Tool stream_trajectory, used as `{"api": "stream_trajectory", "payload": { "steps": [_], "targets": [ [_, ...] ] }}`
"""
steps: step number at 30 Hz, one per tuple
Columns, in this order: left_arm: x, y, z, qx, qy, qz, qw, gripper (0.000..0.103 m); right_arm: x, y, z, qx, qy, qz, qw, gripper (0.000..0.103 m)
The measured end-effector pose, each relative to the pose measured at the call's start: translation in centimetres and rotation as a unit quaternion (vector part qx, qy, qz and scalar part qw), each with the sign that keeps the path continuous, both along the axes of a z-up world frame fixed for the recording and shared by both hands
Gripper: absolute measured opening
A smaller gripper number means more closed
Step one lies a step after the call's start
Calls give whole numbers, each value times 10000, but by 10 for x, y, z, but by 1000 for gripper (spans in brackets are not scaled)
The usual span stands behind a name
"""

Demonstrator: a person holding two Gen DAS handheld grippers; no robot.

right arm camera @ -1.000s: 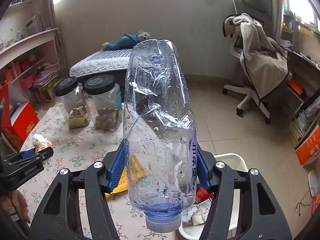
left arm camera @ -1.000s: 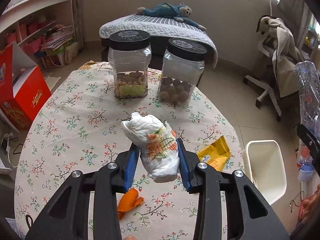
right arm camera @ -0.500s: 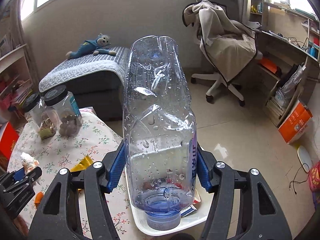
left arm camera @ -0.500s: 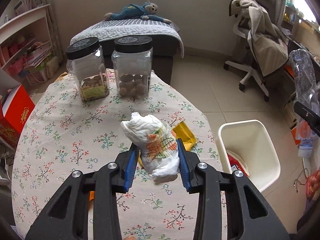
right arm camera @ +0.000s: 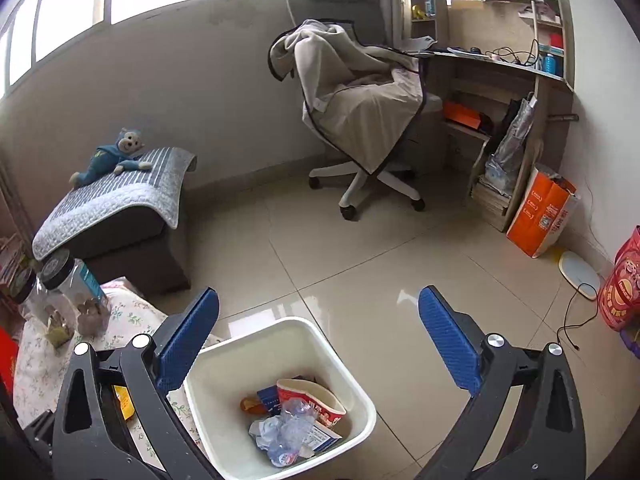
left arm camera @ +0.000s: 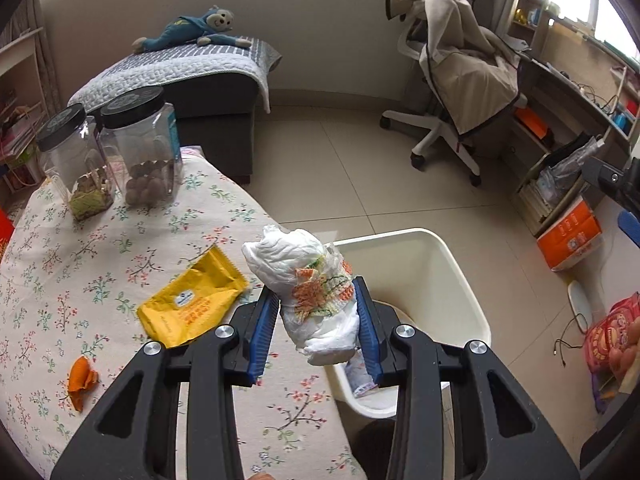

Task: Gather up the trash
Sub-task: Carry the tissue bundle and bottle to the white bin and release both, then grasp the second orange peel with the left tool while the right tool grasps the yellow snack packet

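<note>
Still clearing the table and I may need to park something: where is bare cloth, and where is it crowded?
Bare cloth: the wide stretch between the two jars and the yellow wrapper, and the near strip beside the orange scrap. Crowded: the table edge by the white bin, where the left hand-held gripper holds the white wad.

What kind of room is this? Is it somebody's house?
Most likely a room in a home, a bedroom or study: a plush monkey lies on a quilted bench, and a desk chair stands by a cluttered desk.
</note>
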State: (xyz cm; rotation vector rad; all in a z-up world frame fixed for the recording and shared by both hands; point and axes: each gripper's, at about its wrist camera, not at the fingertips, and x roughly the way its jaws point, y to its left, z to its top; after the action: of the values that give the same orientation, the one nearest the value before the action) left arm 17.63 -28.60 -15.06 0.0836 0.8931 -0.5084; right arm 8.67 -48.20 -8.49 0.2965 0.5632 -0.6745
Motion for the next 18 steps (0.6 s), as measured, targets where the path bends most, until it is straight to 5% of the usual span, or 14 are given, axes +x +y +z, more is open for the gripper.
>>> {"api": "stream_trajectory", "payload": {
  "steps": [7,12,18],
  "targets": [
    [-13,-52,-12,-56,29,-298,9995,40,-10,-22,-1,128,7,-203,9997,96],
    [-20,-73,-19,31,-43,-428,9991,78,-15,-28,-1,44,60,-310,9995,96],
    [-22,-68,-15,417,-443,-303,9977,82,-16,-24,-2,-134,178,-343,9992,96]
  ]
}}
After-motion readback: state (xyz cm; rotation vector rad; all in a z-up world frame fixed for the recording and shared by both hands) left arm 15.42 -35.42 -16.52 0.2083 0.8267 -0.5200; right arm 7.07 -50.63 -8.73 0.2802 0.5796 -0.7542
